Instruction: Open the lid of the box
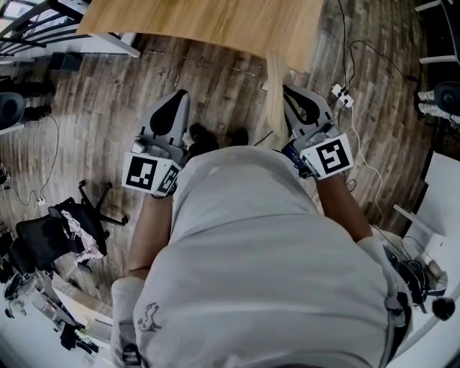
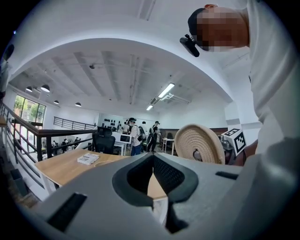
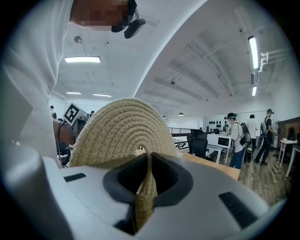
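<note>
My right gripper is shut on the edge of a round, beige woven-rope lid, which stands up on edge between the jaws. In the head view the lid shows edge-on just left of the right gripper, in front of the person's chest. From the left gripper view the same lid appears off to the right. The left gripper is shut with nothing between its jaws; in the head view the left gripper points forward over the floor. No box shows in any view.
A wooden table stands ahead, with a white booklet on it. An office chair stands at the left, and a power strip with cables lies at the right. People stand far back in the room.
</note>
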The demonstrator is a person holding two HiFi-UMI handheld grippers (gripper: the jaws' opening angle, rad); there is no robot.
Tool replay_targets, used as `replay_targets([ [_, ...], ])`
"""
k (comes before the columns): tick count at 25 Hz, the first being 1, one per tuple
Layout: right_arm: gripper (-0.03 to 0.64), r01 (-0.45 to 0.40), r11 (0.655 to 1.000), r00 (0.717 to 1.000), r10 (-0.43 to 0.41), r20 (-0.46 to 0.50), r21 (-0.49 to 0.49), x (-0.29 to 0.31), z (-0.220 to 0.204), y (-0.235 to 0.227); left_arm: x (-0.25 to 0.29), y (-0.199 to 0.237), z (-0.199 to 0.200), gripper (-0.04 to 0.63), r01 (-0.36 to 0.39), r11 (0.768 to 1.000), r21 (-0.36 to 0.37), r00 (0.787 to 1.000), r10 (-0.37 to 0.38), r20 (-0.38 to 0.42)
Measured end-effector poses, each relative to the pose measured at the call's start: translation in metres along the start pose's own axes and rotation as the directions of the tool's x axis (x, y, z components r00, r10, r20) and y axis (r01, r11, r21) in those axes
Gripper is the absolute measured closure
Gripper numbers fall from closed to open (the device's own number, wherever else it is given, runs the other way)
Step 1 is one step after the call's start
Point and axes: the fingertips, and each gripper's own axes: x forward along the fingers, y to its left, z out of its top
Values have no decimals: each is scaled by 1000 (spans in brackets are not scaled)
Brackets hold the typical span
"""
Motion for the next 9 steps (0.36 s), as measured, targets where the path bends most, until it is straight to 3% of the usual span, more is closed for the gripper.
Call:
replay_targets([
  [9, 580, 10, 1000, 1000, -10, -8, -9, -6, -2, -4, 1, -2, 3, 589, 3, 1000, 11, 1000, -3, 4],
])
